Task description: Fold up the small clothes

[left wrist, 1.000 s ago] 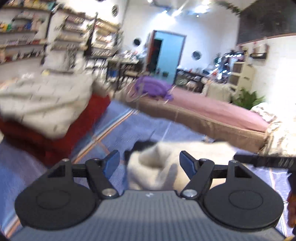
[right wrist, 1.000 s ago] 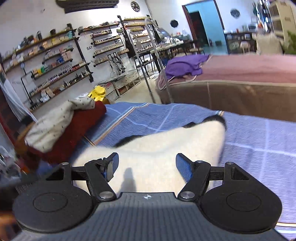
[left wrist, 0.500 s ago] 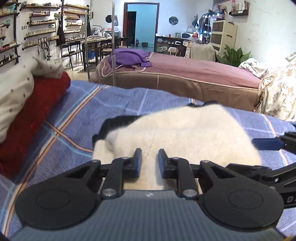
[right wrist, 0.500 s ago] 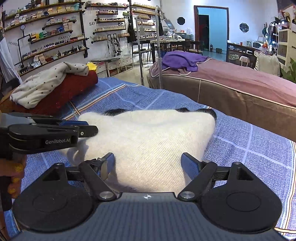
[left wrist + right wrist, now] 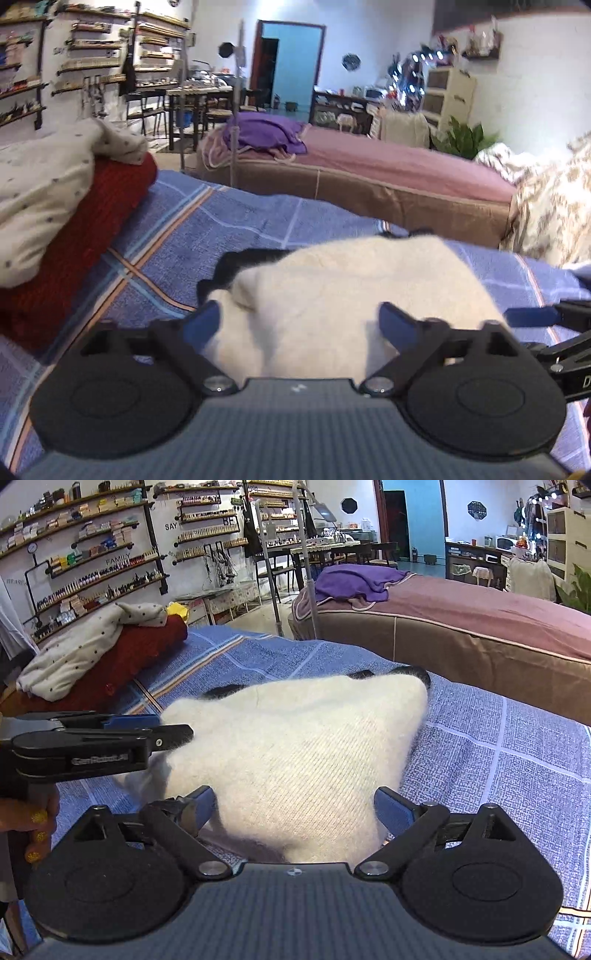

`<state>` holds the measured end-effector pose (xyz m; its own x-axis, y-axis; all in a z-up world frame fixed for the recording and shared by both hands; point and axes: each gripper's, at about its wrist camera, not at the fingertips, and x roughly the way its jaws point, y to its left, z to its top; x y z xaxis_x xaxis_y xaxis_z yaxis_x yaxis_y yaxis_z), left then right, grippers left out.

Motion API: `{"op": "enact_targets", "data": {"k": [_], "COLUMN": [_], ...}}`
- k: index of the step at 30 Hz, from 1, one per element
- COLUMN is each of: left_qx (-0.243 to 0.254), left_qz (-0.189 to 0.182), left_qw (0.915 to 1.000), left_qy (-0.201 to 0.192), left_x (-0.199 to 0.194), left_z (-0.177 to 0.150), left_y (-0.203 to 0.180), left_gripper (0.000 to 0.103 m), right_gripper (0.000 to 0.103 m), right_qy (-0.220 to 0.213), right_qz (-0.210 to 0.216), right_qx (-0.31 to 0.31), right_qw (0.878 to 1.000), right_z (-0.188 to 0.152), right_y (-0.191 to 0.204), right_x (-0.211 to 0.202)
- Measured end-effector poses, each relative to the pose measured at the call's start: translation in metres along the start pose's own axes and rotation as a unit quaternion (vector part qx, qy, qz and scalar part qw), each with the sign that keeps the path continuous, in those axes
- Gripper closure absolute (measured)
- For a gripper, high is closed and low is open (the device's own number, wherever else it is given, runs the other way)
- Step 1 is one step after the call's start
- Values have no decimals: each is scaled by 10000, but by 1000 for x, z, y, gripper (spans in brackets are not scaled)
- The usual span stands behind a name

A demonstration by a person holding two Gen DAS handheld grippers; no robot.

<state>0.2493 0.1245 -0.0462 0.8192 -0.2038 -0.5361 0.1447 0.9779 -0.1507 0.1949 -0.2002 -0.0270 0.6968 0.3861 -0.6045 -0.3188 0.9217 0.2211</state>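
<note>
A fluffy white garment with black trim (image 5: pixel 351 295) lies folded on the blue checked bedcover (image 5: pixel 221 229); it also shows in the right wrist view (image 5: pixel 295 746). My left gripper (image 5: pixel 299 319) is open at its near edge, one fingertip on either side, holding nothing. My right gripper (image 5: pixel 295 808) is open at the garment's near edge, empty. The left gripper also shows side-on in the right wrist view (image 5: pixel 162 731) at the garment's left edge. The right gripper's tips show at the right edge of the left wrist view (image 5: pixel 535 315).
A pile of a red garment (image 5: pixel 122 664) under a cream dotted one (image 5: pixel 85 646) lies on the bedcover at the left. A second bed with a mauve cover (image 5: pixel 461 613) and a purple cloth (image 5: pixel 354 579) stands beyond. Shelves (image 5: pixel 92 565) line the far wall.
My left gripper was shut at the garment's near edge half a second ago and has opened. The right gripper stayed open. The garment now lies flatter than a second ago.
</note>
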Motion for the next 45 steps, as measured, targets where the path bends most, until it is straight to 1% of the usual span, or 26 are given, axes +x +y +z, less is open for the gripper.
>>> {"op": "enact_targets", "data": {"k": [1,2,5,8,10,11,13,14,15,16,17,19,20,21,23,25,27,30,34,38,40,42,45], "left_qx": [-239,-478,-1066,-1425,-1656,-1862,-2378,-2681,-2914,-3090,-3202,-3352,-3476,-3586,-3724,-3856,-3875,-3843,-3766,-3754,-3733,-3716,-3679], "left_qz": [-92,-199,-350,-376,-422,-477,-673,-841,-900,-912,-911,-772,-757,-772,-773,-829,-993,-1059,-1127,-1150,-1168,-1190,-1213], "left_qw": [9995,9984,9936,9882,9840,9796,9665,9570,9491,9428,9388,9353,9312,9270,9199,9138,9112,9110,9127,9121,9124,9126,9136], "left_qy": [-175,-211,136,412,512,590,690,721,791,860,882,829,790,783,952,967,990,1054,1113,1179,1207,1220,1234], "left_x": [-14,-24,-41,-46,-42,-37,-25,-18,-10,-3,4,15,22,30,47,61,73,89,110,129,138,147,161], "left_z": [-1,-3,-9,-23,-33,-38,-47,-51,-53,-55,-56,-56,-56,-58,-60,-63,-65,-63,-55,-49,-45,-41,-34], "left_y": [8,16,32,38,43,47,52,55,56,57,57,59,61,64,70,76,77,75,68,64,63,61,59], "left_gripper": [0,0,0,0,0,0,0,0,0,0,0,0,0,0,0,0,0,0,0,0,0,0,0], "right_gripper": [0,0,0,0,0,0,0,0,0,0,0,0,0,0,0,0,0,0,0,0,0,0,0], "right_qy": [-108,-175,-134,-59,-116,-146,-160,-131,-83,-26,41,150,168,156,168,203,227,290,358,559,593,612,673], "right_qz": [124,228,538,815,1058,1170,1479,1597,1710,1759,1772,1874,1914,1986,2037,1972,1997,1973,2060,2057,2100,2117,2143], "right_qx": [196,377,1138,1949,2529,2786,3463,3705,3910,4044,4130,4292,4386,4520,4734,4877,4979,5180,5281,5198,5243,5256,5211], "right_qw": [9997,9989,9920,9774,9616,9532,9262,9149,9043,8975,8933,8834,8779,8695,8568,8502,8436,8318,8230,8273,8231,8217,8234], "right_z": [1,1,0,-8,-18,-22,-33,-38,-42,-44,-45,-46,-46,-47,-46,-46,-46,-47,-48,-48,-51,-51,-47], "right_y": [-7,-13,-39,-63,-77,-82,-93,-96,-98,-98,-98,-98,-98,-100,-103,-108,-111,-116,-119,-116,-117,-117,-116], "right_x": [-7,-12,-19,-22,-25,-25,-24,-22,-19,-17,-14,-8,-5,-2,5,11,17,26,33,40,43,45,49]}}
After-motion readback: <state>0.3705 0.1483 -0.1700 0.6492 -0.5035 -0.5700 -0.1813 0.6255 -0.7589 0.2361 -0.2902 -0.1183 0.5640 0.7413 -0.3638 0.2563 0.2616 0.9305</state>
